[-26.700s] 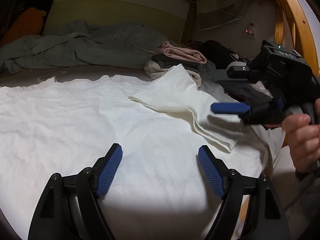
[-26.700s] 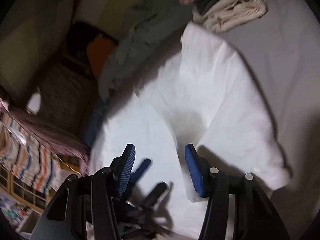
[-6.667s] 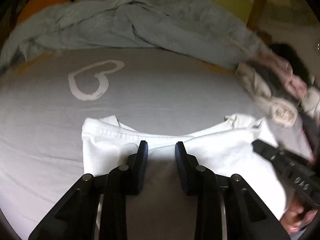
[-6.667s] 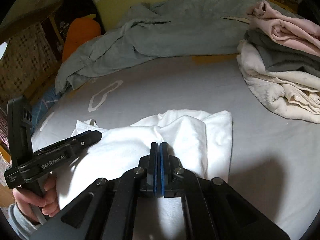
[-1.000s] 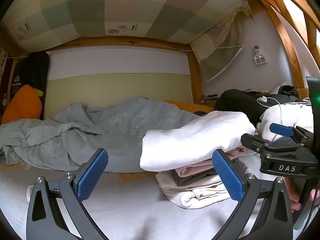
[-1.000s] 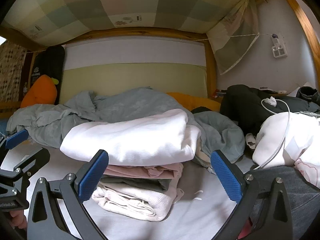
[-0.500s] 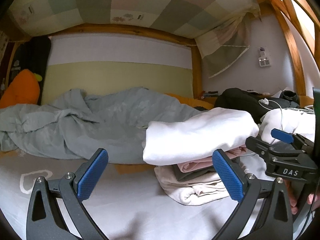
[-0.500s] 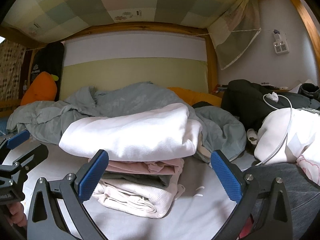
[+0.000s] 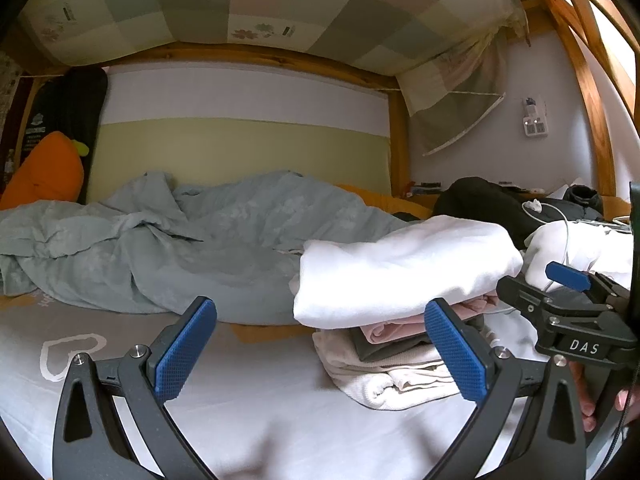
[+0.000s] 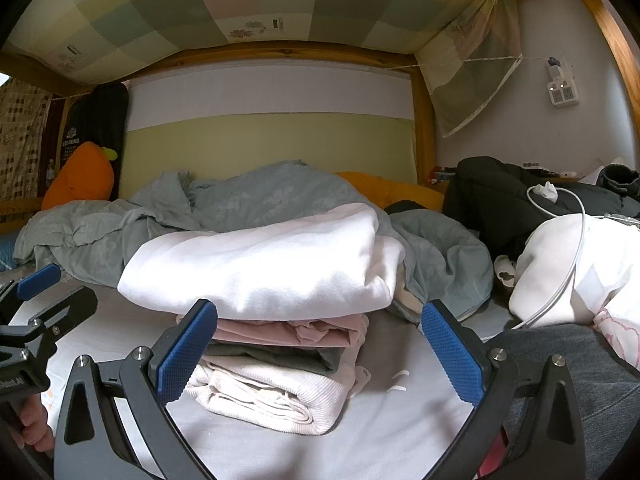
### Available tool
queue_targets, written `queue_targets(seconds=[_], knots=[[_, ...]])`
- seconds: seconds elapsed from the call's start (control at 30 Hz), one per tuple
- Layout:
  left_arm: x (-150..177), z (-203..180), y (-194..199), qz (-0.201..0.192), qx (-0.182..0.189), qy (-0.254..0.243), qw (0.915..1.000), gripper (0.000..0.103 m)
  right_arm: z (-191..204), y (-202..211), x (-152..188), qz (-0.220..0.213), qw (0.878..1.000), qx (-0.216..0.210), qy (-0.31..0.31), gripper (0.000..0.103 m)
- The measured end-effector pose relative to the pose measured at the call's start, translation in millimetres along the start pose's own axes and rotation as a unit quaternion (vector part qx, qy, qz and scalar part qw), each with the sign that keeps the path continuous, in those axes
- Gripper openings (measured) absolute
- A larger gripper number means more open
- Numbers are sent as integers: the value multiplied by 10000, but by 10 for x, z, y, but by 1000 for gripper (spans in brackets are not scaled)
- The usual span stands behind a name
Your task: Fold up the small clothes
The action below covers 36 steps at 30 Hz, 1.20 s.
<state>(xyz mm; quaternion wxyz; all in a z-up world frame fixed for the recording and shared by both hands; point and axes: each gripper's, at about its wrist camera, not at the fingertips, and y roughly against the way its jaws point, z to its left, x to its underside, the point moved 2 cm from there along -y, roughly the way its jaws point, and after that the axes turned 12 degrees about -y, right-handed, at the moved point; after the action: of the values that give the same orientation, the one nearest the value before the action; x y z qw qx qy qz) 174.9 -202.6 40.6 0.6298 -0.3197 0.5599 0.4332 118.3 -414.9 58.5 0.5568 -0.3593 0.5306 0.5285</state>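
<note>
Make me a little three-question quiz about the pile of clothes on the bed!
1. True or false: the white folded garment lies on top of the pile.
2. What colour is the piece right under it? A) pink B) blue C) green
3. Fill in: both the left gripper and the right gripper are ____ and hold nothing.

Key: 1 true. 2 A, the pink garment. 3 open.
</note>
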Motion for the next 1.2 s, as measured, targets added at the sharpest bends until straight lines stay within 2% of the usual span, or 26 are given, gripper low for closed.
queue_targets(seconds=[0.3, 1.2], knots=[[7, -1, -19, 80, -4, -10, 10000, 103, 4, -35, 16, 152, 9999, -8, -4, 102], [11, -40, -44, 177, -10, -140, 9997, 103, 3, -30, 15, 203, 9998, 10, -40, 102]])
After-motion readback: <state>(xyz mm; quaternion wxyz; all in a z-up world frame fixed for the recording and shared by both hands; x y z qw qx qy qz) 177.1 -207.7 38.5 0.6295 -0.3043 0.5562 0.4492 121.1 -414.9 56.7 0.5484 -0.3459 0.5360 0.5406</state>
